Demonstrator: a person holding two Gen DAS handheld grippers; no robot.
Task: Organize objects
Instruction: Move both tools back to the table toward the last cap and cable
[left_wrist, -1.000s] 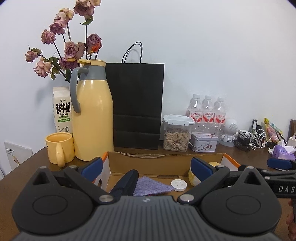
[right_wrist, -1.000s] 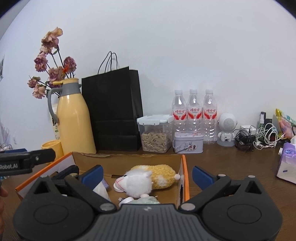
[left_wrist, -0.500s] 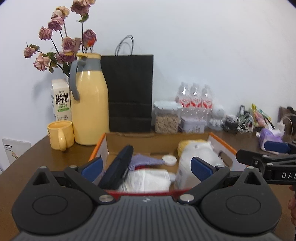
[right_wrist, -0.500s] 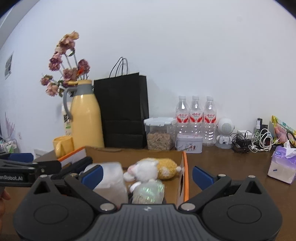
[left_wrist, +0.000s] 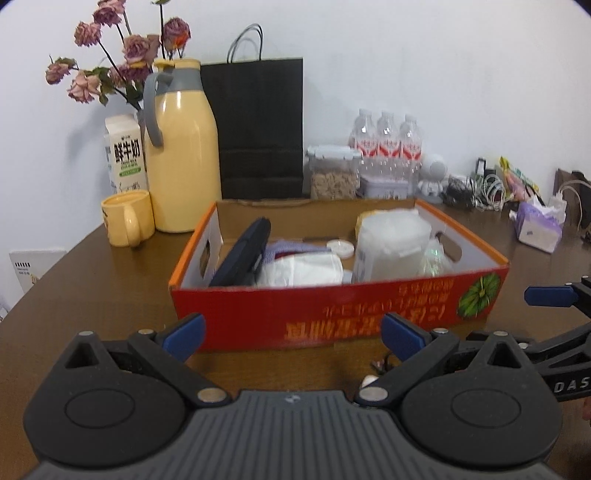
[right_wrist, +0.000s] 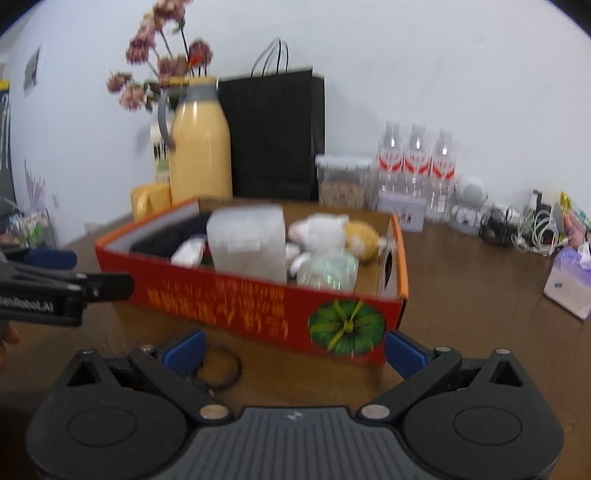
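Both the left gripper (left_wrist: 291, 330) and right gripper (right_wrist: 293, 345) are held wide and empty. The black ring (right_wrist: 218, 367), perhaps a hair tie, near the red box (right_wrist: 258, 306), should be pinched gently.

Even, soft indoor light, fisheye bending and dark corners; the right wrist view is motion-blurred.

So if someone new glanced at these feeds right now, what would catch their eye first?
Probably the red cardboard box in the middle of the brown table, crammed with a white plush toy and wrapped packages. Next, the tall yellow thermos behind it on the left, beside the black paper bag.
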